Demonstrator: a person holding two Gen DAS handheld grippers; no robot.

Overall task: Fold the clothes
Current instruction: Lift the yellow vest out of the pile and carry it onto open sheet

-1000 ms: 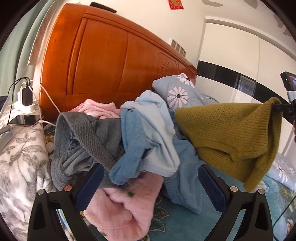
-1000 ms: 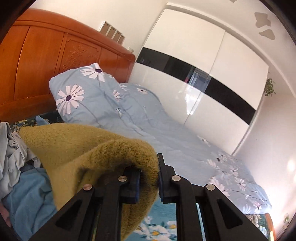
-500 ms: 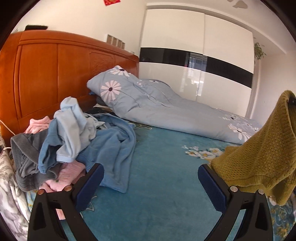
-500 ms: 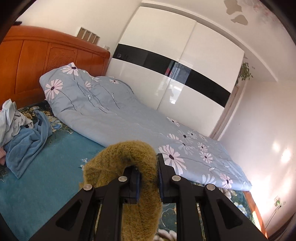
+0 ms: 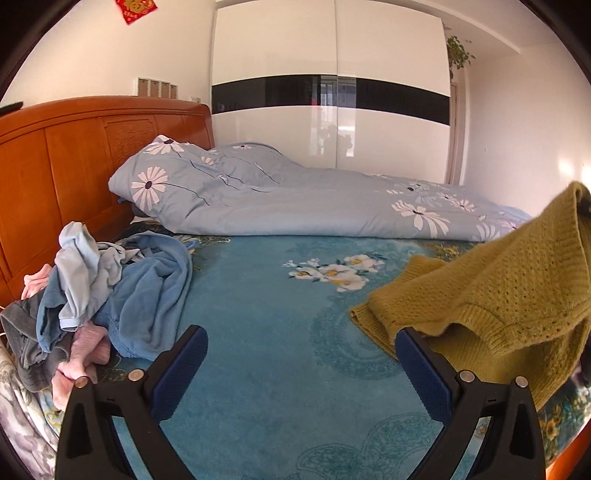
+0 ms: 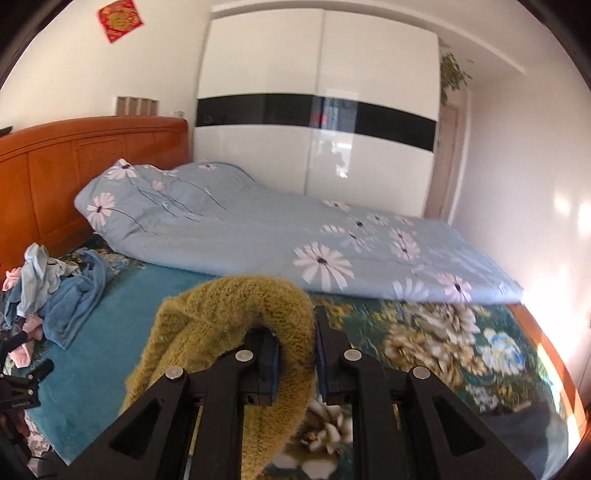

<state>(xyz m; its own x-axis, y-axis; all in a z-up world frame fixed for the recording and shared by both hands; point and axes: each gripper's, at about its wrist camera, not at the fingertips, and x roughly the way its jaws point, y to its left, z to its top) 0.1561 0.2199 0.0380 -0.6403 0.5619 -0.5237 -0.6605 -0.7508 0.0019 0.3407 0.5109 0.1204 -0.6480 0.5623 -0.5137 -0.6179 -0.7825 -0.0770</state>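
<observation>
Presently catalogued: one mustard knit sweater (image 5: 491,299), chunky open-stitch wool with ribbed hem, fuzzy nap. It hangs at 3 o'clock in the left wrist view, lower edge draped onto the teal bedspread (image 5: 266,332). The right gripper (image 6: 295,356) has its jaws closed tight on a bunched fold of this sweater (image 6: 236,317), at 6 o'clock in its own view. The left gripper (image 5: 301,369) stands wide apart, blue-padded fingers (image 5: 181,365) holding nothing, poised over bare bedspread.

Clothes pile (image 5: 92,295) at 9 o'clock: soft blue towelling, pale blue cotton, grey ribbed knit, pink fleece, all crumpled together.

Bedspread: short-pile plush, teal, with white flower clusters and embossed medallions. Quilt (image 5: 295,203) at 12 o'clock: smooth grey-blue cotton printed with white daisies, rolled lengthwise.

Room: carved orange wooden headboard (image 5: 74,158), glossy white wardrobe (image 5: 332,110) with a black band, red wall hanging (image 6: 120,18) bearing gold characters too small to read.
</observation>
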